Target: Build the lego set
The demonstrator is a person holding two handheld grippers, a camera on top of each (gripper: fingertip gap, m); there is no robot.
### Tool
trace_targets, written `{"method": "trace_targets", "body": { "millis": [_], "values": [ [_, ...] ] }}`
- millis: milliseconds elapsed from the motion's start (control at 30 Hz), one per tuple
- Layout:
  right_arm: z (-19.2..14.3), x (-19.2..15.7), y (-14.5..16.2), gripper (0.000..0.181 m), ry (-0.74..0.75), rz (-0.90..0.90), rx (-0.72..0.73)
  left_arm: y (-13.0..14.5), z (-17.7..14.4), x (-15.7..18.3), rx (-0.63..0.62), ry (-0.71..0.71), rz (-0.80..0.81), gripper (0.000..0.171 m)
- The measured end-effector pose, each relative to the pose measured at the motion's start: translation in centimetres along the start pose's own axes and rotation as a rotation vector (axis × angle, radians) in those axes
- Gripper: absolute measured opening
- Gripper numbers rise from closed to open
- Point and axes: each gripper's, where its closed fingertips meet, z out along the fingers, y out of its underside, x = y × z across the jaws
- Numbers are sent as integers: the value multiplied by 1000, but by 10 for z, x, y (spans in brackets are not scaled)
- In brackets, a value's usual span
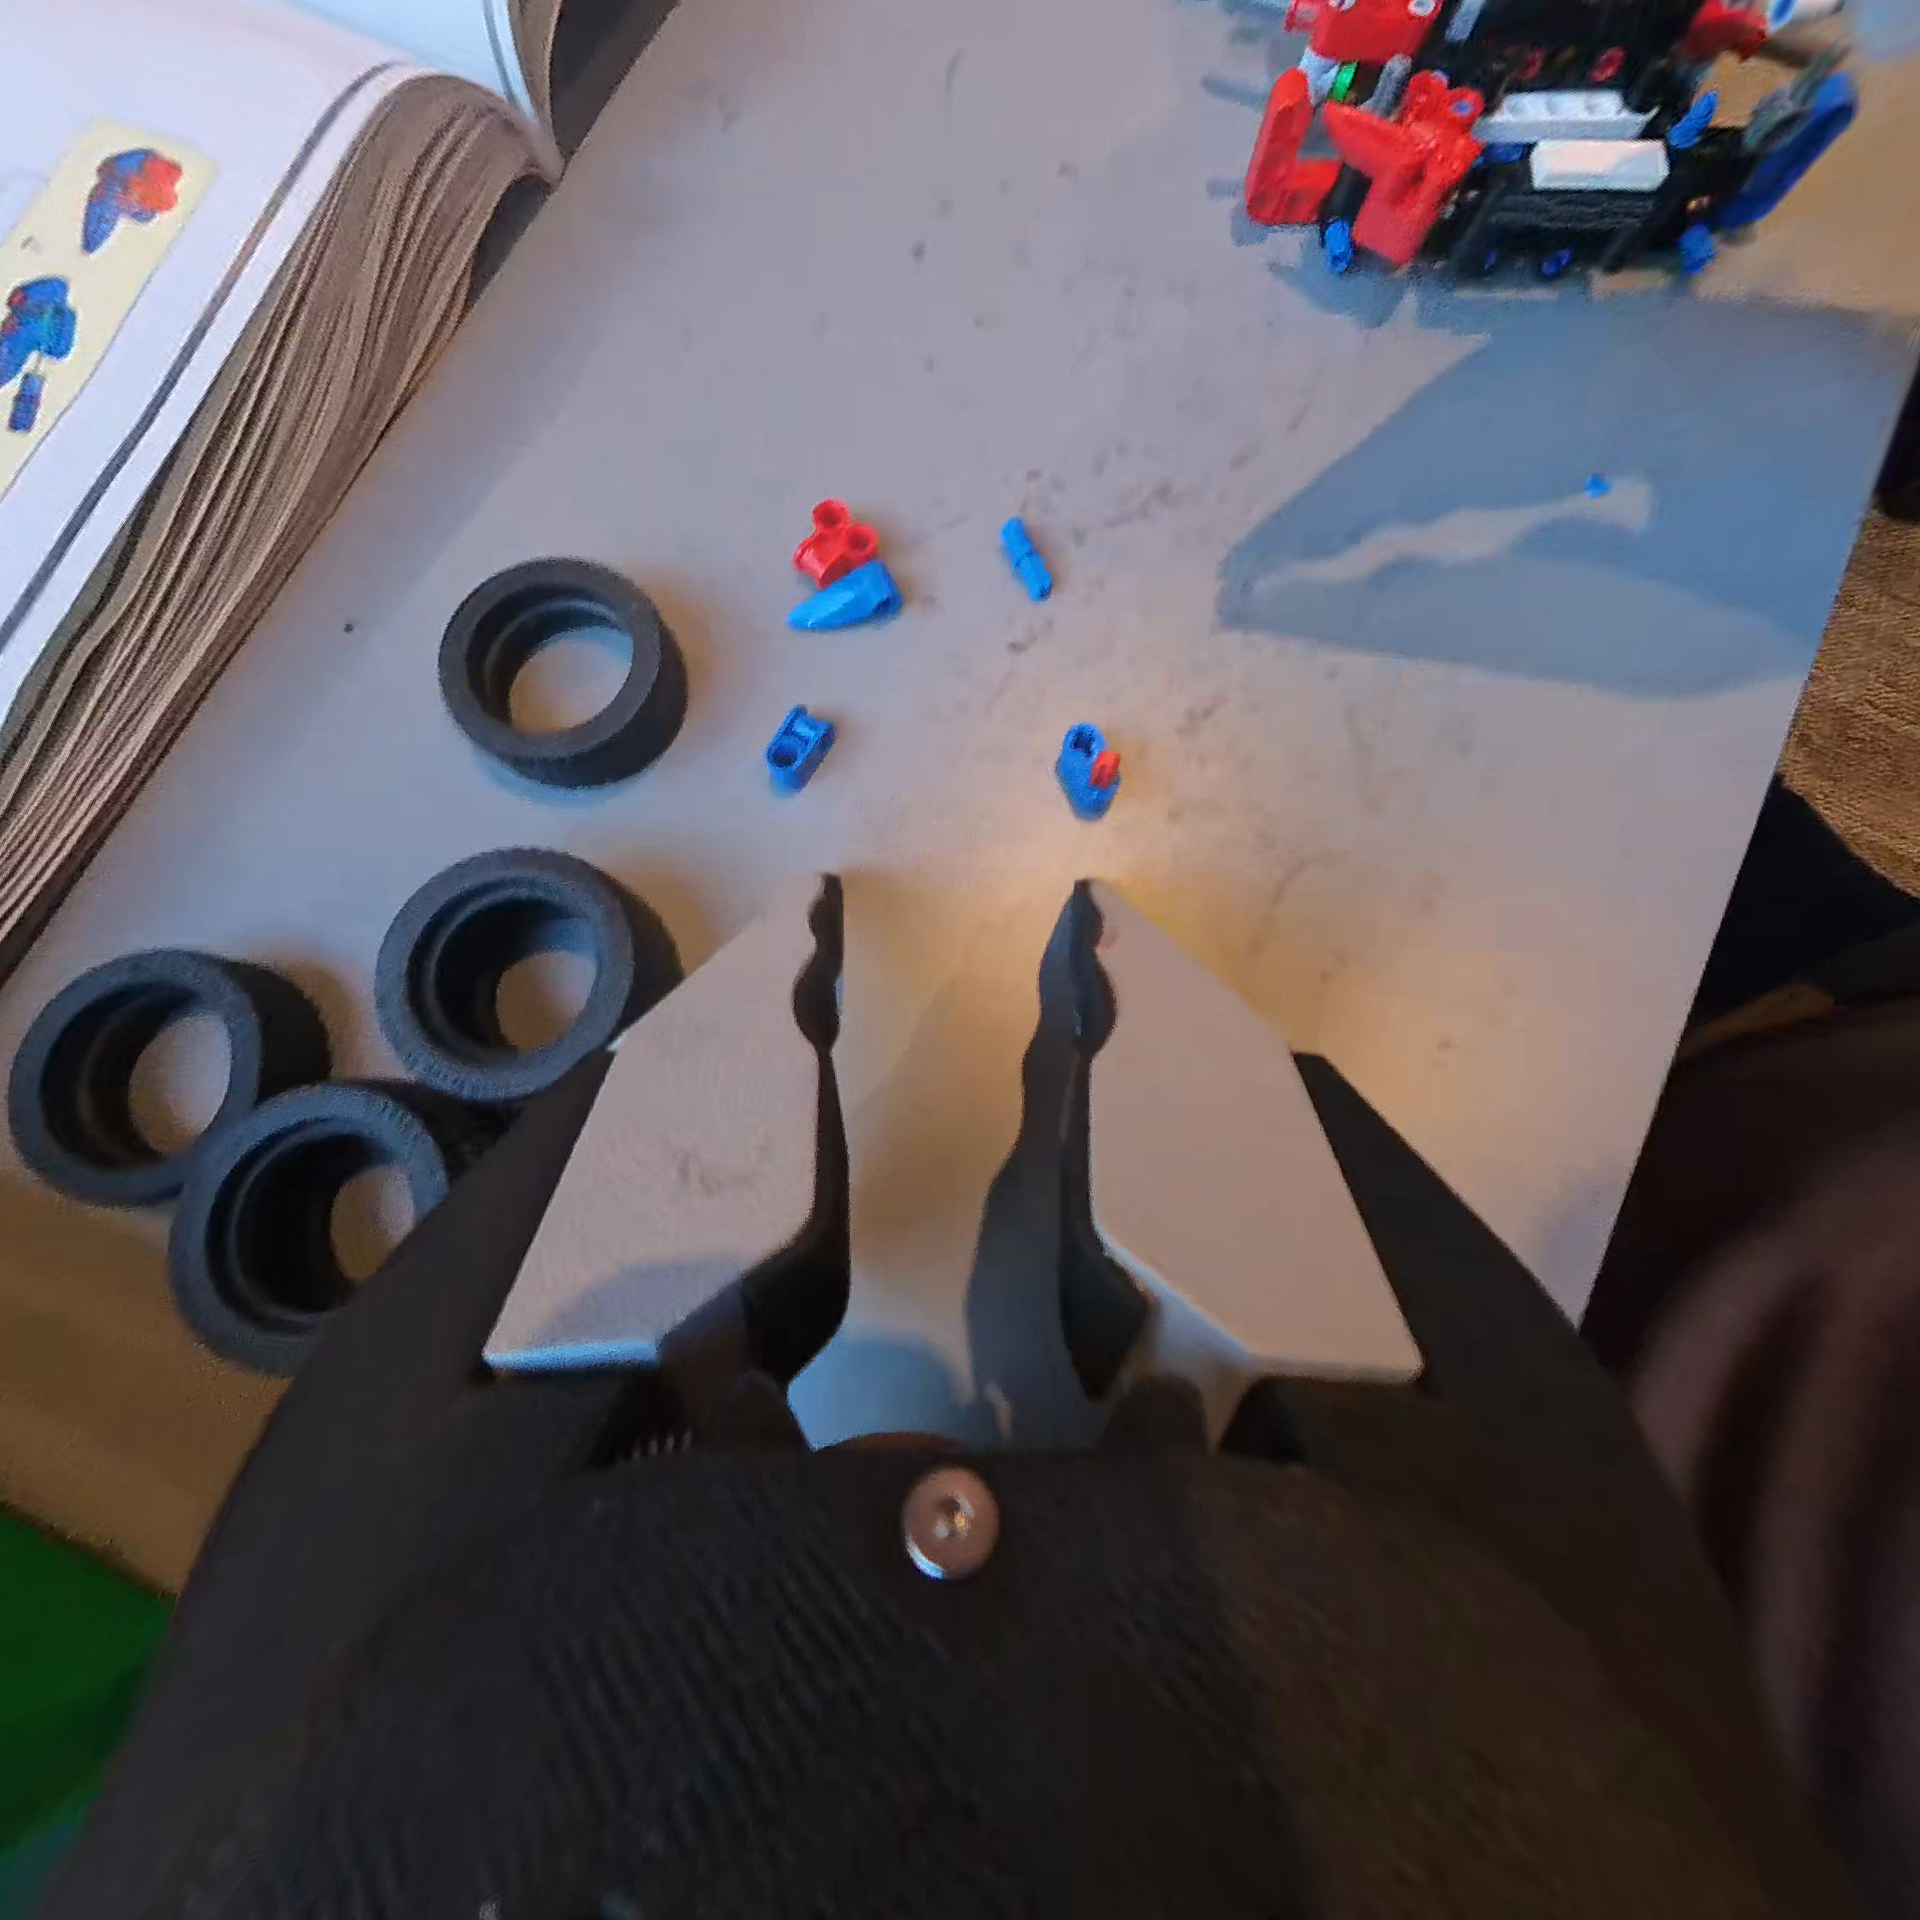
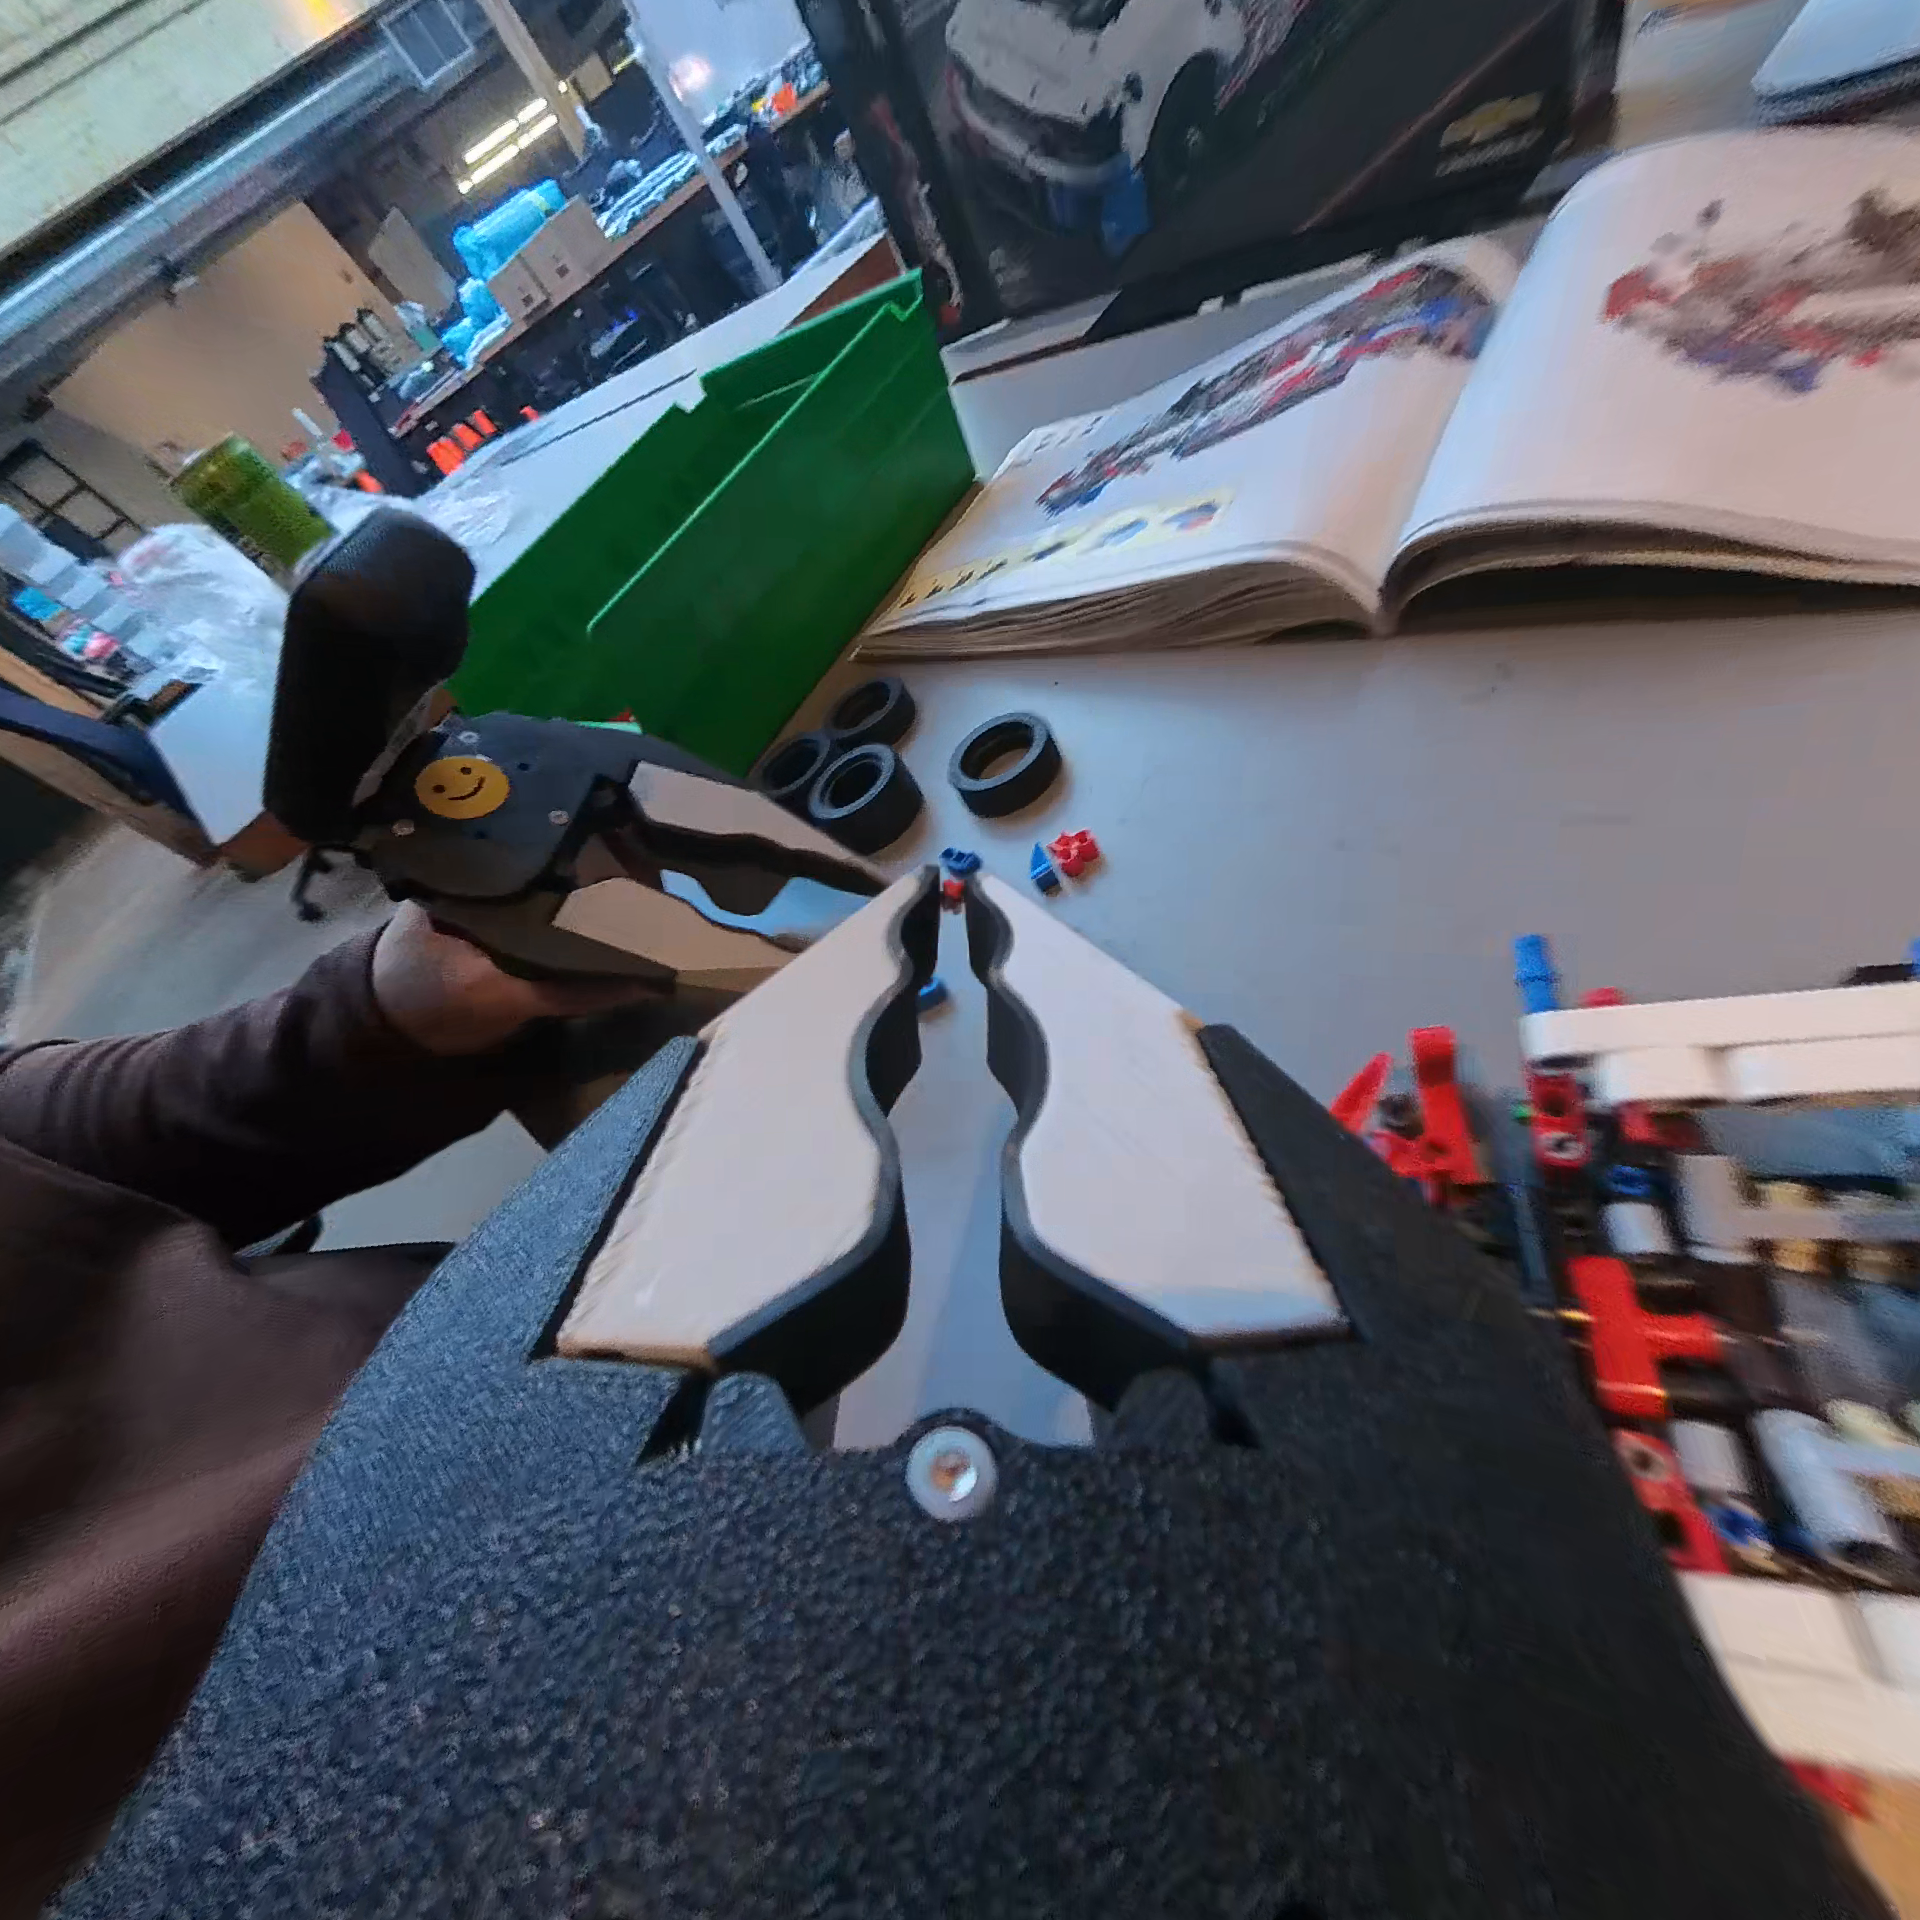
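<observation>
While the left claw hangs wide apart, the blue-and-red piece lies just ahead — slightly right; the right claw, nearly together, holds nothing.

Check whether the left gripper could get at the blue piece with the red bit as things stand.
Probably yes: the left gripper is open and empty, the blue piece with the red bit lies just ahead of its tips on the table, nothing between.

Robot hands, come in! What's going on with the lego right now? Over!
Left tongs open, empty, over loose pieces. Right tongs slightly open, holding nothing. Car model part-built; four tyres loose. Nothing blocking.
</observation>
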Motion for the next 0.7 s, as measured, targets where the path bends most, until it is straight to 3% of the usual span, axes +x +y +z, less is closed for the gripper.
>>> {"method": "trace_targets", "body": {
  "millis": [233, 433, 533, 700],
  "values": [
    [-20, 15, -9, 4, 53, -18, 19, -7, 7, 23, 13, 50, 39, 40],
    [-6, 2, 19, 4, 4, -27, -52, -18, 18, 32, 15, 72, 73, 22],
    [6, -7, 33, 4, -42, -37, -105, -19, 19, 30, 17, 79, 102, 4],
    [25, -21, 50, 4, -143, -28, -187, -15, 15, 34, 22, 157, 212, 7]
  ]
}}
